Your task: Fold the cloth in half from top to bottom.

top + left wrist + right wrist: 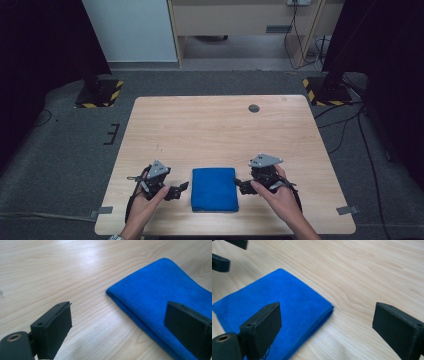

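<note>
Folded blue cloth [214, 189] flat on the wooden table [220, 125], near the front edge, about midway across. Neat square, several layers thick; stacked folds visible along the edge in both gripper views.

Left gripper [181, 189] just beside the cloth's left edge, pointing toward it. Jaws spread wide, nothing between them; in the left gripper view, bare wood under the gap, with one jaw in front of the cloth [160, 290] and not pressing on it.

Right gripper [240, 186] just beside the cloth's right edge, also pointing inward. Jaws wide apart, nothing gripped; in the right gripper view, one jaw in front of the cloth [287, 297], the other over bare table [362, 270].

Held from the bottom of the high view: left hand [145, 202], right hand [280, 197].

Small dark round disc [254, 108] near the table's far edge, well apart from the cloth.
</note>
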Motion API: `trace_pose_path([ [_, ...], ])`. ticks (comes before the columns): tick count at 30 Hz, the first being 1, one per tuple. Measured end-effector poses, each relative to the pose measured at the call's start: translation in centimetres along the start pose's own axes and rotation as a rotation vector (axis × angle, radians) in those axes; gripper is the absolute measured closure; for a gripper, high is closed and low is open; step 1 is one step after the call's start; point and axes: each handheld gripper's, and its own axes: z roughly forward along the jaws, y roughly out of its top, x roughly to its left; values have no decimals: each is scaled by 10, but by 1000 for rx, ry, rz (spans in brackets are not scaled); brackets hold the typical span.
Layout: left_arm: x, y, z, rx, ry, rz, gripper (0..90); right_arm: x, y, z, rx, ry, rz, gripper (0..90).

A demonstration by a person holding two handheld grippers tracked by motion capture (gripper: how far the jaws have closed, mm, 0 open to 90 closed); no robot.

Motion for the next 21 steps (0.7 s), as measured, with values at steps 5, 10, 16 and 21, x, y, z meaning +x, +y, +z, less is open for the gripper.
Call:
trace_pose_path([
  [5,10,-2,-4,-15,25,-25,73,-10,-3,-5,-3,-24,17,90],
  [10,19,-4,-8,-26,47,-39,73,-18,-5,-9,-9,-45,23,90],
  [16,29,-6,-14,-32,65,-53,73,-31,-8,-15,-15,-67,49,90],
  [21,35,-8,-19,-44,79,-72,73,-41,-12,-20,-21,-90,68,91],
])
